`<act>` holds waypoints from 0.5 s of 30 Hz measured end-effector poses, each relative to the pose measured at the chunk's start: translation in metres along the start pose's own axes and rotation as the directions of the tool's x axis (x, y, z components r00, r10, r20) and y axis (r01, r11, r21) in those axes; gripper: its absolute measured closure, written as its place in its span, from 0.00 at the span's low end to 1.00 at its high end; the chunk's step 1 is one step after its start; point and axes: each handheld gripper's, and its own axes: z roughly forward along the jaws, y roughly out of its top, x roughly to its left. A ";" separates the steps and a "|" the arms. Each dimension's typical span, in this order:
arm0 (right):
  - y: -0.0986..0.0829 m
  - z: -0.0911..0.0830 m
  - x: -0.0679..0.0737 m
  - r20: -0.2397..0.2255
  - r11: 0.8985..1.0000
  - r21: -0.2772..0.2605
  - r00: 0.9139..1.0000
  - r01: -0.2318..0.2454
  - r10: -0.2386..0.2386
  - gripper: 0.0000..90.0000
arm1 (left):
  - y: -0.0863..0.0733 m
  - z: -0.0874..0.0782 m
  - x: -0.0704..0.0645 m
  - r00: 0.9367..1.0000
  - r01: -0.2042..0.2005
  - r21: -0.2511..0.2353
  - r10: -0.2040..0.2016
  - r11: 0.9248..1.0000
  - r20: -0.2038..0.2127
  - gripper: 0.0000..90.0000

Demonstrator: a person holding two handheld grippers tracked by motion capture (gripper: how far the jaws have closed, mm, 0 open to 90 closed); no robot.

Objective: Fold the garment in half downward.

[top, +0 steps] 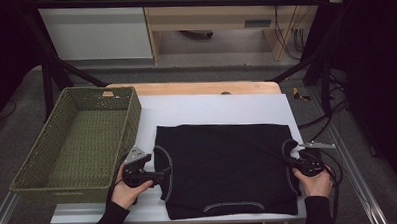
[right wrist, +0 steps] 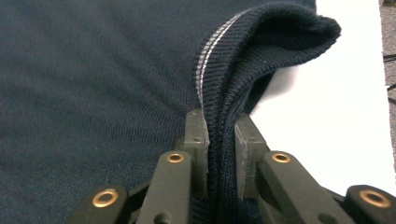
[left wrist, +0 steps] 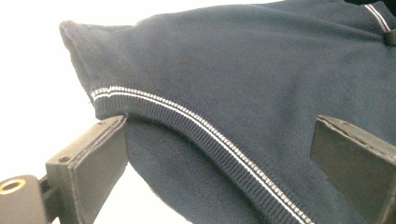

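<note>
Folding the knit garment: left edge not yet gripped.

Your left claw stands released, jaws straddling the ribbed, white-striped edge of the dark sweater, which lies flat on the table with its long axis left-right; your right claw is clenched on the right-hand ribbed edge.

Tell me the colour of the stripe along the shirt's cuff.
White on the dark navy shirt; the stripe shows best in the left gripper view.
</note>
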 end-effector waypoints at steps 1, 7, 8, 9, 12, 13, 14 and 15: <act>0.000 0.000 0.001 0.000 1.000 -0.011 1.000 0.010 -0.010 0.84 | 0.000 0.000 0.000 1.000 0.001 0.000 -0.001 1.000 0.001 0.04; 0.001 -0.010 0.004 -0.021 0.987 -0.139 0.996 0.080 -0.084 0.40 | 0.001 0.000 0.000 1.000 0.002 -0.003 -0.002 1.000 0.005 0.04; 0.002 -0.012 0.005 -0.025 0.984 -0.163 0.997 0.074 -0.080 0.34 | 0.001 0.001 0.000 1.000 0.004 -0.004 -0.004 1.000 0.005 0.04; 0.003 -0.014 0.006 -0.034 0.981 -0.179 0.996 0.070 -0.078 0.29 | 0.002 0.001 0.000 1.000 0.004 -0.005 -0.004 1.000 0.006 0.04; 0.008 -0.020 0.015 -0.079 0.971 -0.222 0.991 0.086 -0.105 0.20 | 0.003 0.001 0.001 1.000 0.000 -0.006 0.000 1.000 0.009 0.04; 0.009 -0.020 0.018 -0.089 0.970 -0.227 0.990 0.090 -0.113 0.18 | 0.004 0.001 0.000 1.000 0.001 -0.007 -0.001 1.000 0.010 0.04; 0.011 -0.021 0.024 -0.103 0.968 -0.229 0.987 0.101 -0.127 0.14 | 0.004 0.001 0.000 1.000 0.003 -0.008 -0.003 1.000 0.010 0.04; 0.013 -0.021 0.027 -0.108 0.967 -0.230 0.985 0.109 -0.137 0.12 | 0.005 0.001 0.000 1.000 0.000 -0.005 0.000 1.000 0.011 0.04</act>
